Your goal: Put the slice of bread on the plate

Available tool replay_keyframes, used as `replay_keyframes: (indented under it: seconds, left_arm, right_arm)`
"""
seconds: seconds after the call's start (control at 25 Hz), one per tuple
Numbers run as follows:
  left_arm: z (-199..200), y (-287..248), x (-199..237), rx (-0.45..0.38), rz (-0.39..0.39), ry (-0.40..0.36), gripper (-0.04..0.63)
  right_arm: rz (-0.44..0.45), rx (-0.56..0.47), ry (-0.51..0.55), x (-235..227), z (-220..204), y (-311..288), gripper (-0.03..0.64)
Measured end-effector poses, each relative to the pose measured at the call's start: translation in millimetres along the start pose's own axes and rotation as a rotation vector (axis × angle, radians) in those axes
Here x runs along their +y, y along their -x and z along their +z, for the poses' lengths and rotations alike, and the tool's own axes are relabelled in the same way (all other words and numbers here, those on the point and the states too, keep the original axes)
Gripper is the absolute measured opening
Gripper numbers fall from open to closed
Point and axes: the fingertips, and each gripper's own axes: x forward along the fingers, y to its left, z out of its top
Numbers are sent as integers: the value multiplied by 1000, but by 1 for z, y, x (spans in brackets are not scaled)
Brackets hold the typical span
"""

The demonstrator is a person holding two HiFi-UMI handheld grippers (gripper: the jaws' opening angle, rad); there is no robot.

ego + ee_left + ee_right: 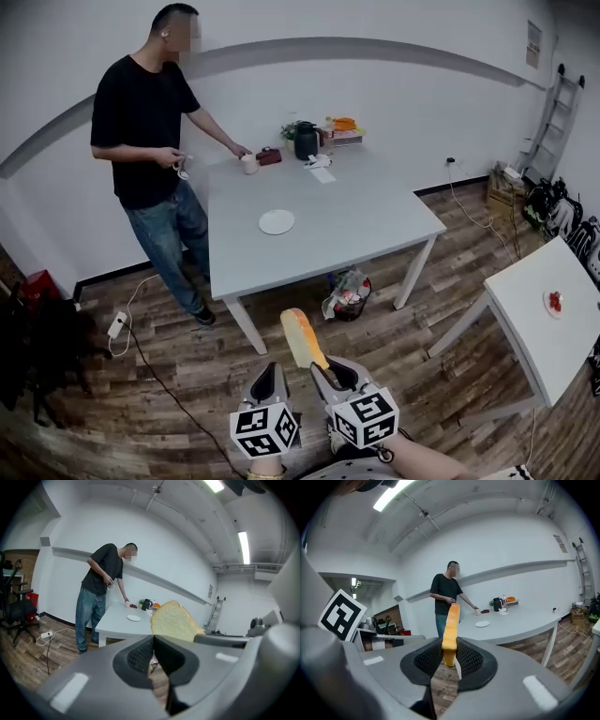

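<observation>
A slice of bread (302,337) with an orange-brown crust stands upright on its edge in my right gripper (321,368), which is shut on its lower end. In the right gripper view the bread (451,630) rises thin-edge-on from between the pads. My left gripper (271,377) rides just left of it, jaws shut with nothing between them (152,660); the bread (173,620) shows beyond it to the right. A small white plate (277,221) lies on the grey table (375,216), well ahead of both grippers across bare wood floor.
A person in a black shirt (145,122) stands at the table's far left corner, hand near a cup (248,164). A dark kettle (306,141) and small items sit at the back edge. A bag of rubbish (347,295) lies under the table. A white side table (553,319) stands right.
</observation>
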Motion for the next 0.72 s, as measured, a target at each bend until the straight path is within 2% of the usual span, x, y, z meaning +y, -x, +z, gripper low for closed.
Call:
replay_keyframes:
  seconds: [0.28,0.72]
  left_arm:
    - [40,-103,-14,-29,15,-21,8]
    - [66,-179,-19,-16,30,-42,8]
  right_arm:
    - [-11,-18,16,-87,42,-62,83]
    - [-3,-1,15,-141,64,-120,83]
